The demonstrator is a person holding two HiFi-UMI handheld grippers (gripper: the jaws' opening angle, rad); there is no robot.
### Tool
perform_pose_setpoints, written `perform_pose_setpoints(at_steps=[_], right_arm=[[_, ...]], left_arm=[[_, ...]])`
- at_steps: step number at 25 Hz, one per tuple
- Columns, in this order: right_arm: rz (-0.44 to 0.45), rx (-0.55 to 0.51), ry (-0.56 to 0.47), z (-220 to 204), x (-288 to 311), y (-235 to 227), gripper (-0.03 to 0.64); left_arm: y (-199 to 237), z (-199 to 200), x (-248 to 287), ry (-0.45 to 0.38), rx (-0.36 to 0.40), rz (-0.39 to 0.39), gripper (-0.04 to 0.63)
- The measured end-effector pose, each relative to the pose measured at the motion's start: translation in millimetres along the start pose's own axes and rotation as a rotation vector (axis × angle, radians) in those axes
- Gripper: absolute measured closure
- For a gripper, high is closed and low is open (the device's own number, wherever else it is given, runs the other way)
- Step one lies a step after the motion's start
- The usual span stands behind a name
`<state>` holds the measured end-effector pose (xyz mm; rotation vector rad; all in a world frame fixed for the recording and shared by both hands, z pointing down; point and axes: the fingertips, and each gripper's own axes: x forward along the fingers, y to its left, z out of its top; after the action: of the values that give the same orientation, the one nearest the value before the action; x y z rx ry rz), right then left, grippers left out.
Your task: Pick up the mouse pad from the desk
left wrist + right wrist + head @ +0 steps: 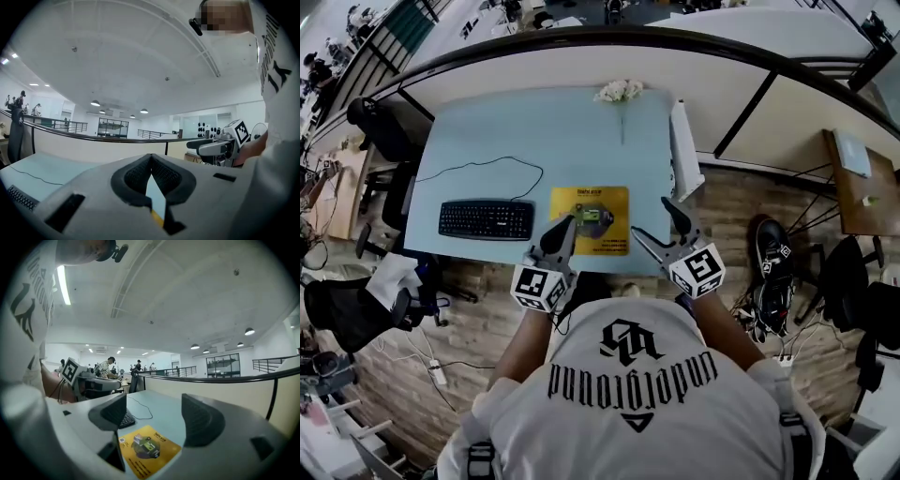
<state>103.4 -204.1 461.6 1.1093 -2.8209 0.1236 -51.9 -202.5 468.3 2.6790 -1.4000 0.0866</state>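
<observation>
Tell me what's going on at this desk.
A person at the desk holds a gripper in each hand. The yellow mouse pad lies flat near its front edge, untouched, beside a keyboard. The left gripper is shut and empty; the right gripper has its jaws apart, aimed at the pad. Nothing is lifted yet.

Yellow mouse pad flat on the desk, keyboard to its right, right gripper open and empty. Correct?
One error: the keyboard is to the left of the mouse pad, not its right, as the head view shows. The pad does lie flat on the desk, and the right gripper is open and empty.
</observation>
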Motion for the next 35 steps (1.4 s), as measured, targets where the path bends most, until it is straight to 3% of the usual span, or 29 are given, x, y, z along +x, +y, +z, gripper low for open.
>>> perform_pose_setpoints(at_steps=[7,20,28,35], right_arm=[[-0.017,0.014,0.047,-16.8,34.6,-15.2,0.253],[-0.053,0.074,0.230,-94.3,108.6,-45.9,0.249],[-0.053,0.109,0.369,-150.4,146.8,-59.5,0.238],[-0.032,0.130,0.485,-194.7,176.8,-63.1,0.218]], left_arm=[[27.6,-14.4,15.8,0.054,-0.018,-0.025,0.588],[93.6,-52.2,42.5,0.159,-0.055,-0.059,0.588],[134.4,-93.0,57.5,0.251,-0.099,-0.077,0.588],[164.5,-135.8,60.3,0.346,-0.084,-0.101,0.588]])
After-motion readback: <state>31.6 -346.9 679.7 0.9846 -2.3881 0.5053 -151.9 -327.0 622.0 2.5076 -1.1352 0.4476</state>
